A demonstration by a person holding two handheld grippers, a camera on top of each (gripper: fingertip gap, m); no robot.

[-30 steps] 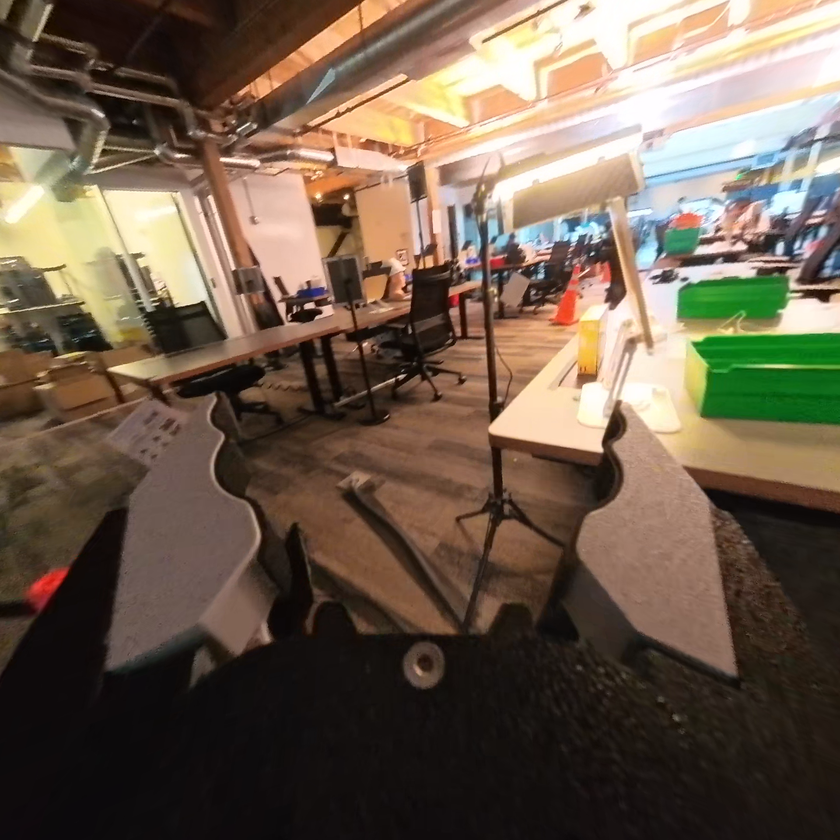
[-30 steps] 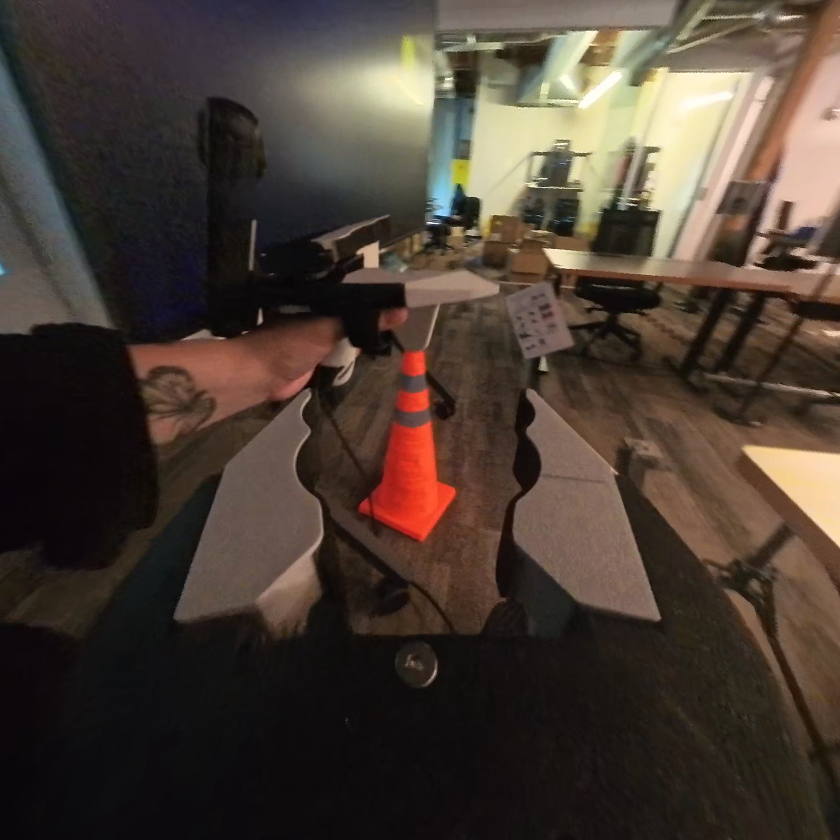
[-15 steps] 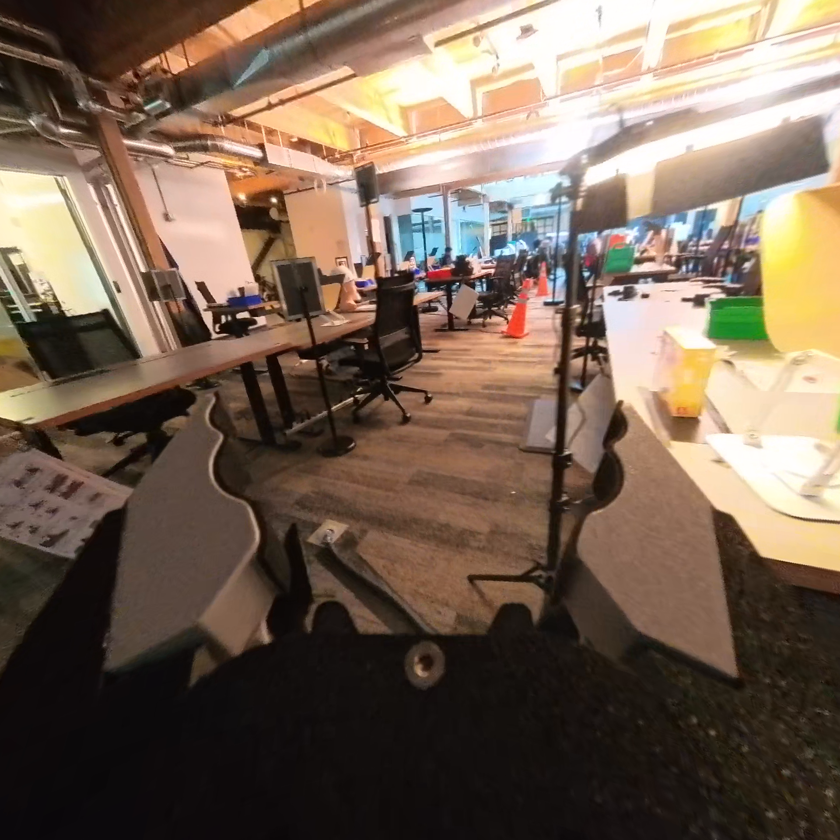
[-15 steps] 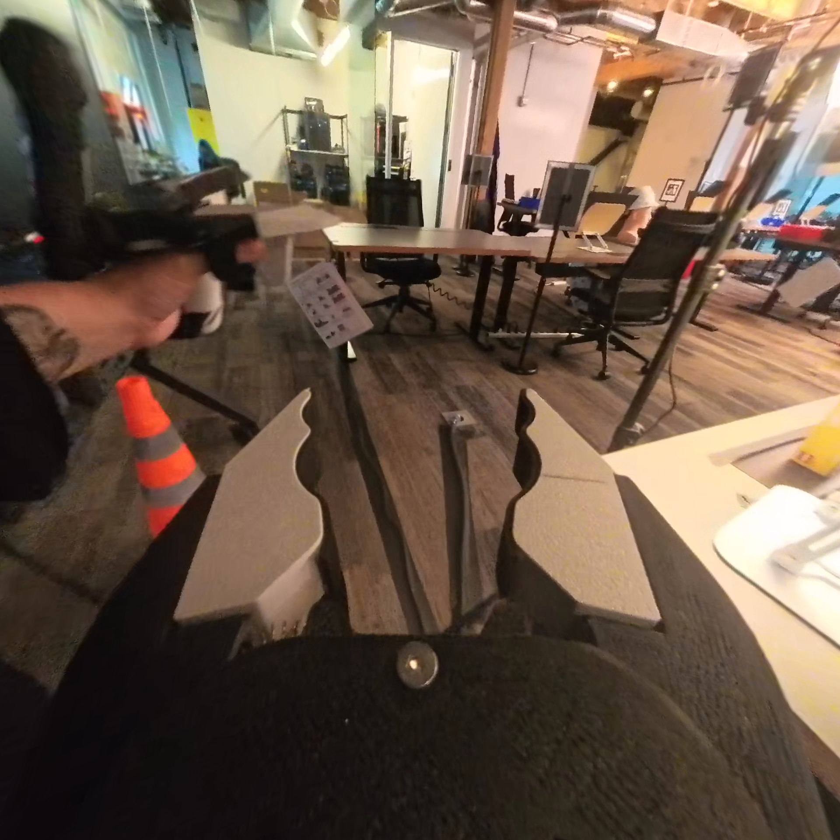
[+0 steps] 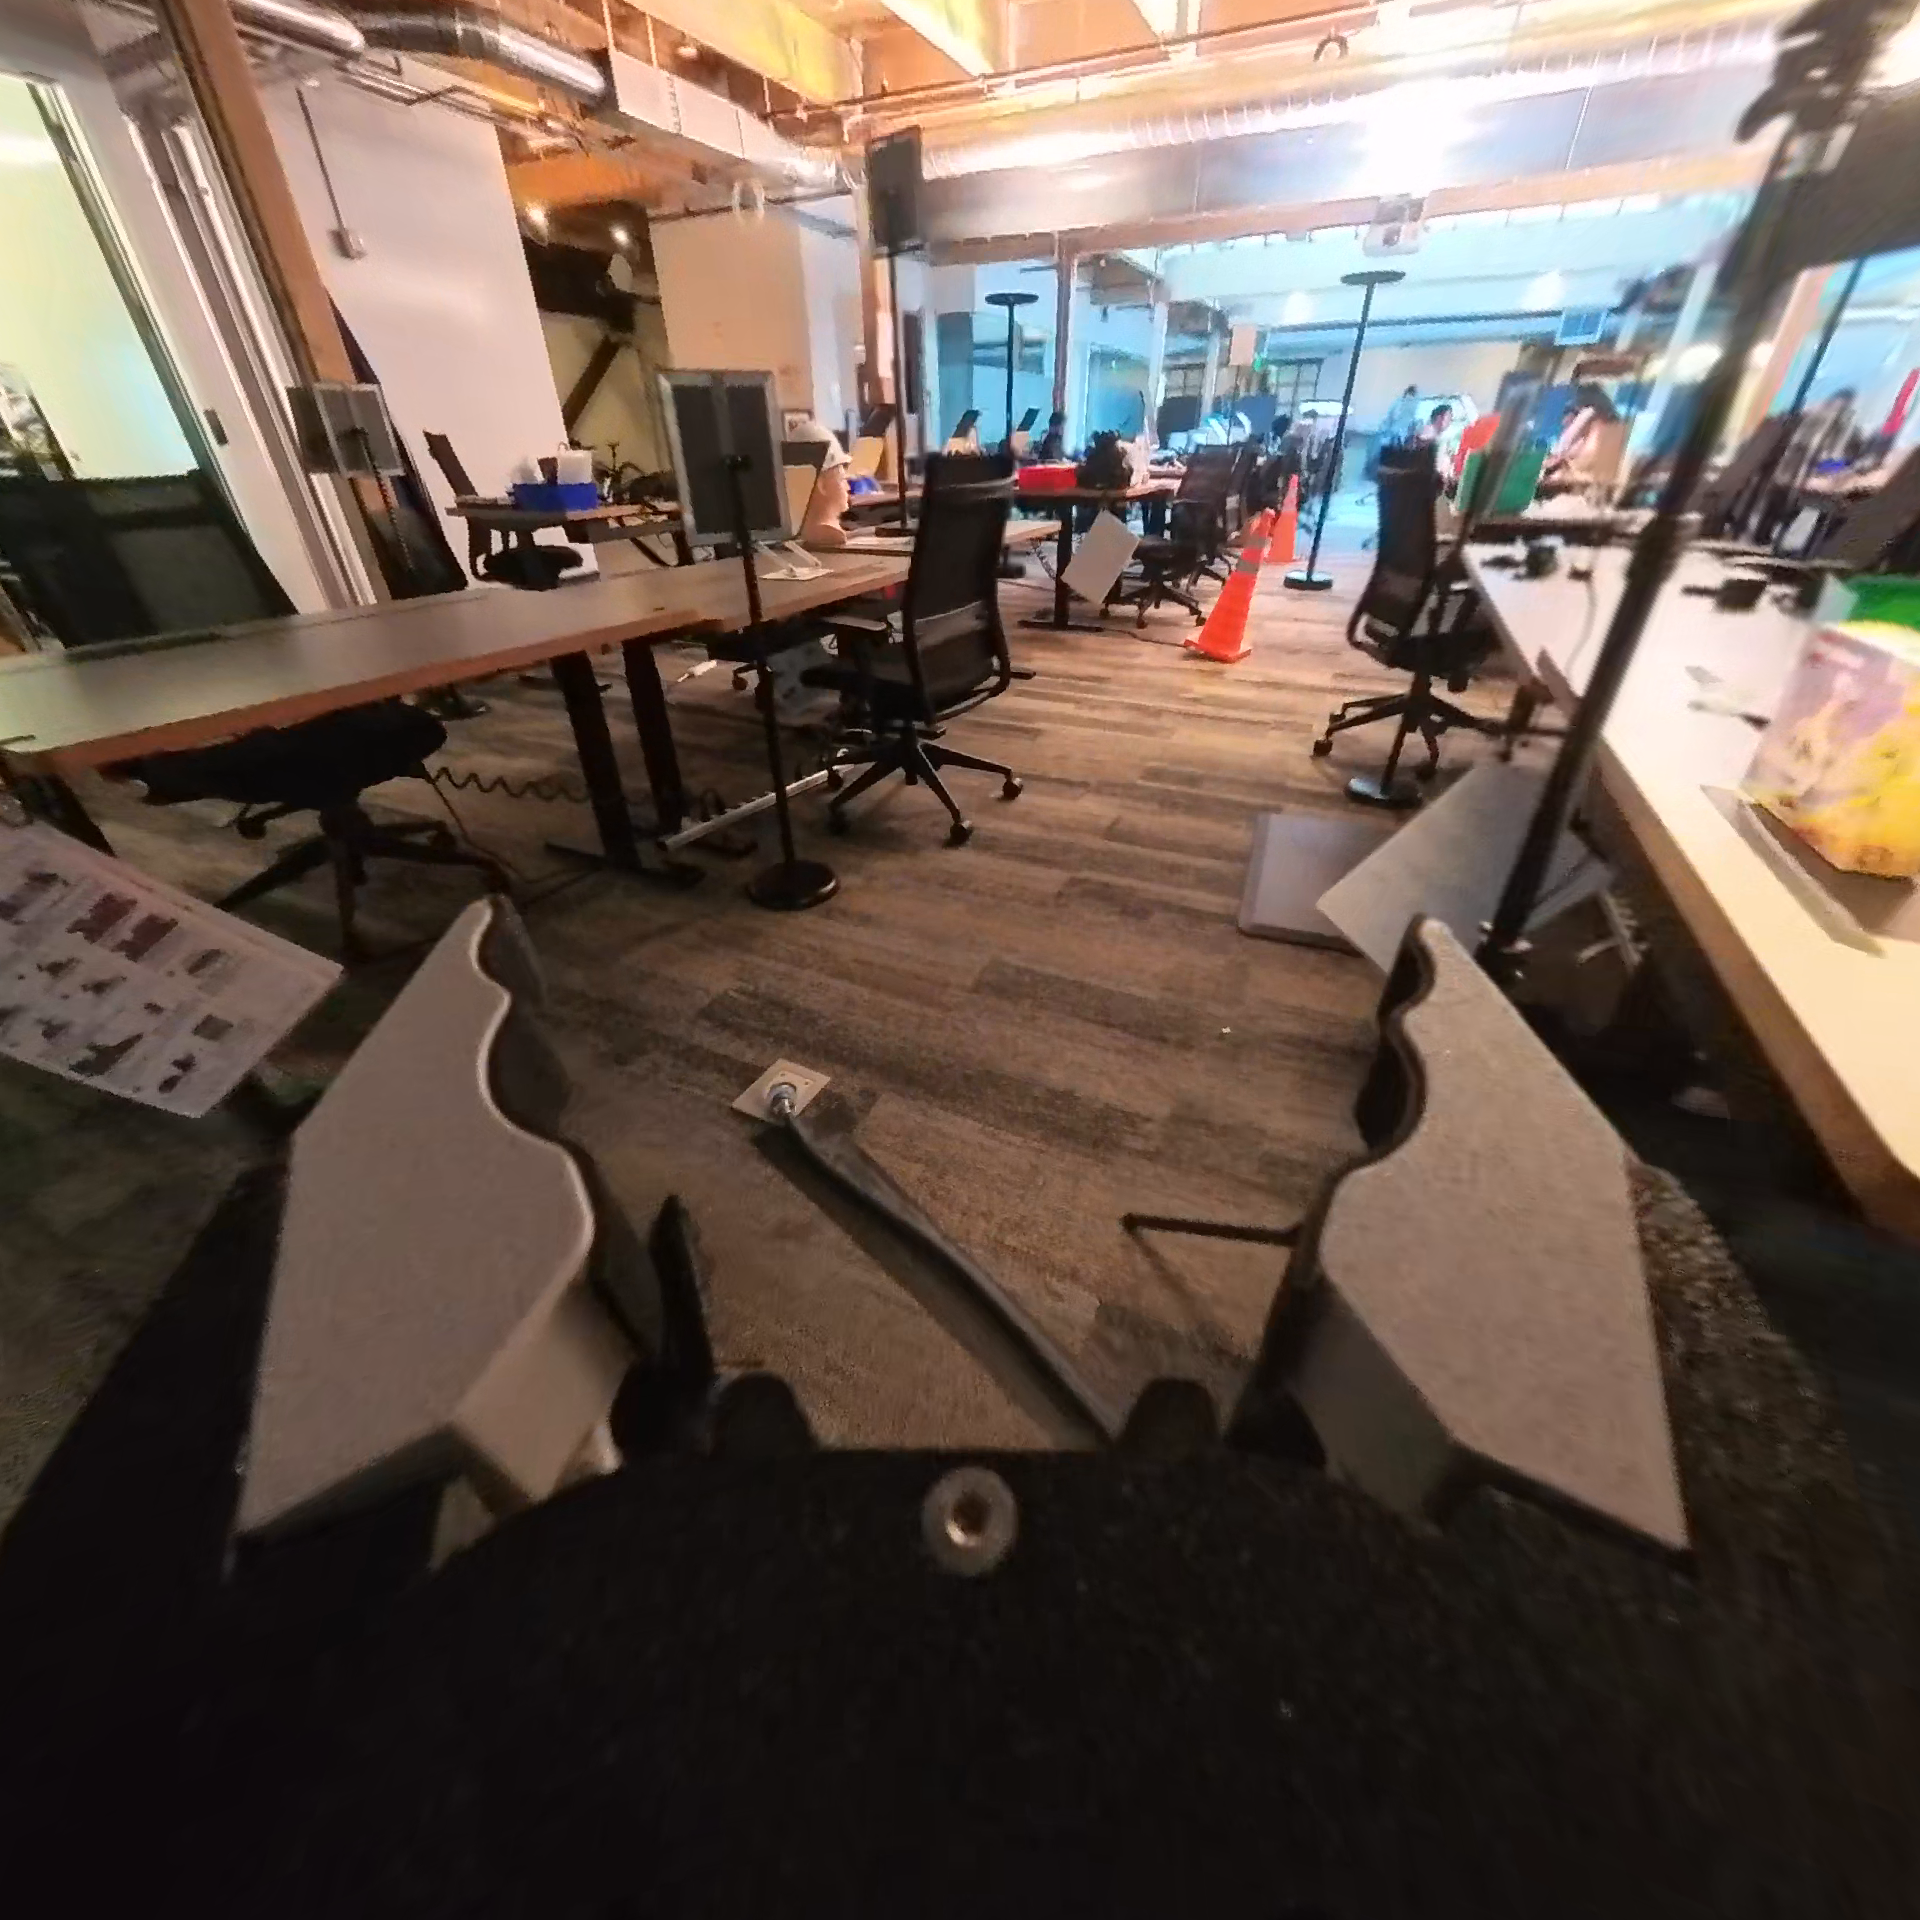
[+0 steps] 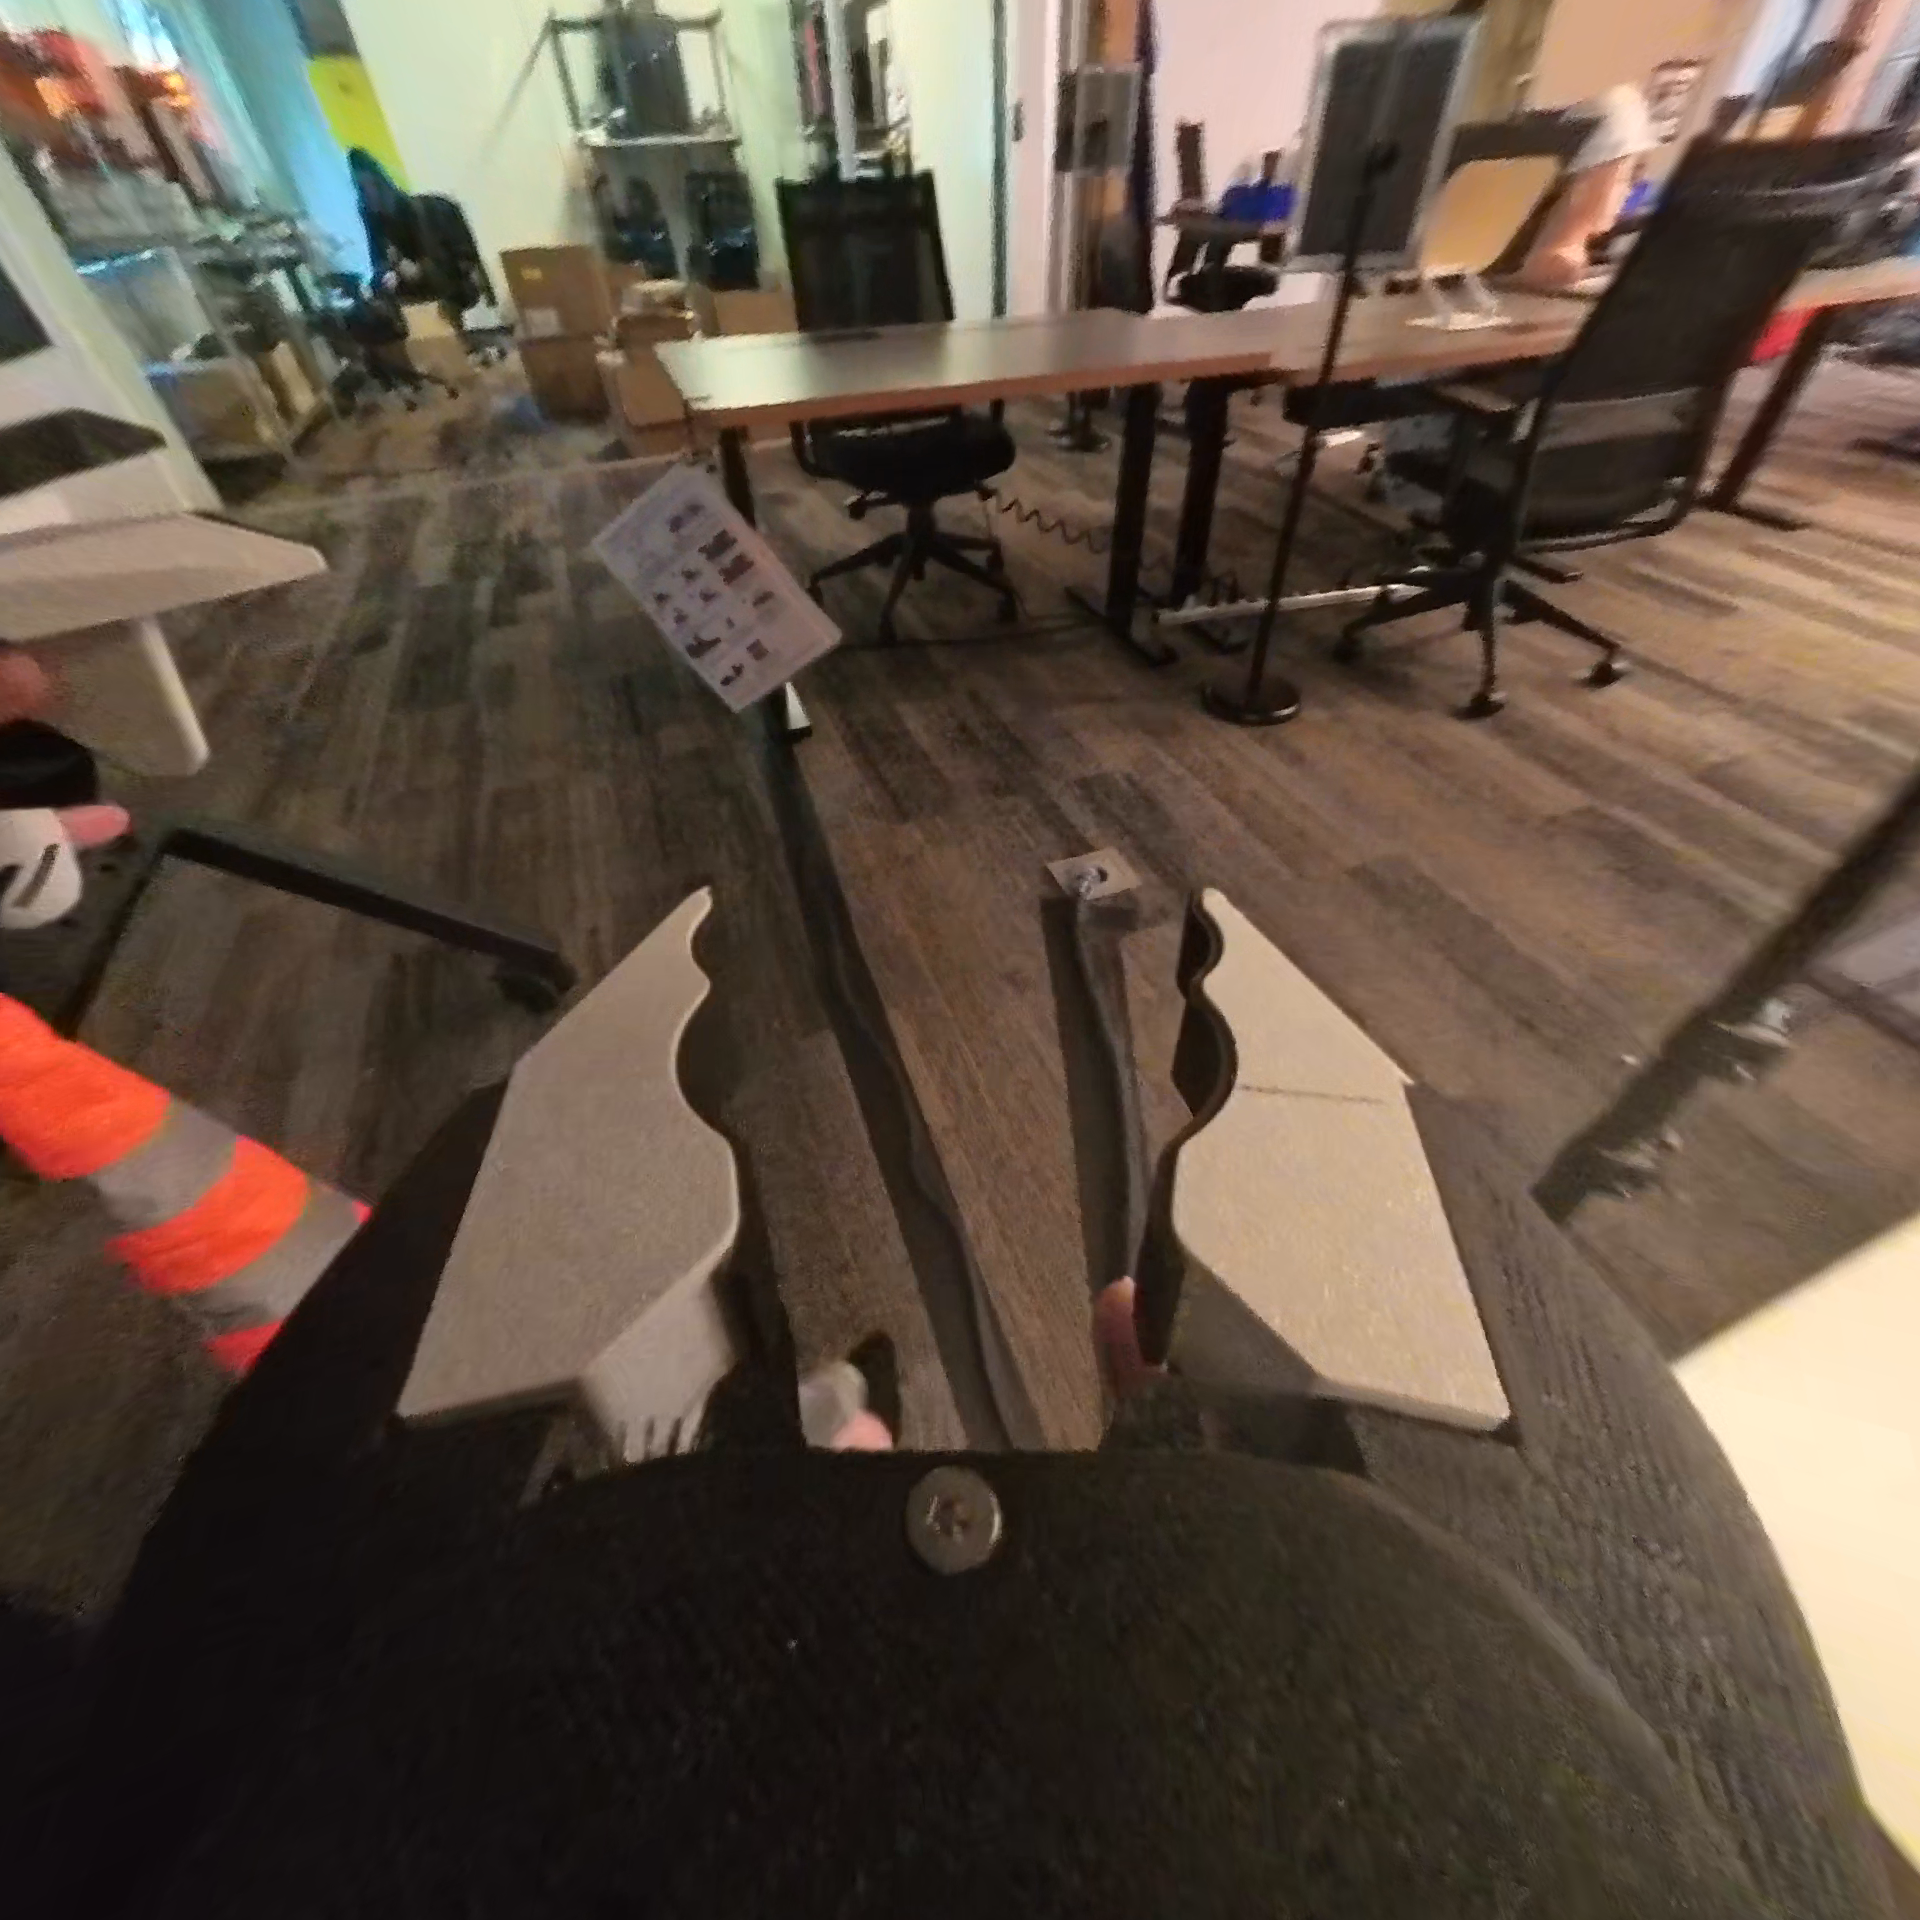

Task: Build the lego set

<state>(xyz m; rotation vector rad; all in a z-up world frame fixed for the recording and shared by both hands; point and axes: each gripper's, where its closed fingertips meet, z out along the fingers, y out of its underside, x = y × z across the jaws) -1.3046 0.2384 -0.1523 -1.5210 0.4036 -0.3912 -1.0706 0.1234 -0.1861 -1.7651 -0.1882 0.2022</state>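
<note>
No Lego bricks are in view. My left gripper (image 5: 956, 925) is open and empty, held in the air over the carpet floor. A printed instruction sheet (image 5: 125, 987) shows at its left edge. A colourful yellow and pink box (image 5: 1849, 769) stands on the white table (image 5: 1766, 935) at the right. My right gripper (image 6: 953, 899) is open and empty, also over the floor. The instruction sheet (image 6: 717, 582) is clipped on a thin black stand ahead of it. The left gripper (image 6: 104, 592) and a hand show at that view's left edge.
An orange cone (image 6: 156, 1143) stands at the lower left of the right wrist view, and a white table corner (image 6: 1818, 1507) at the lower right. A black tripod pole (image 5: 1579, 727) rises by the table. Brown desks (image 5: 364, 655) and office chairs (image 5: 925, 665) stand ahead. A cable cover (image 5: 914, 1236) crosses the floor.
The right view has swung from the dark wall and cone toward the desks and floor. The left view has turned; the green bins have left the frame. Both grippers stay open.
</note>
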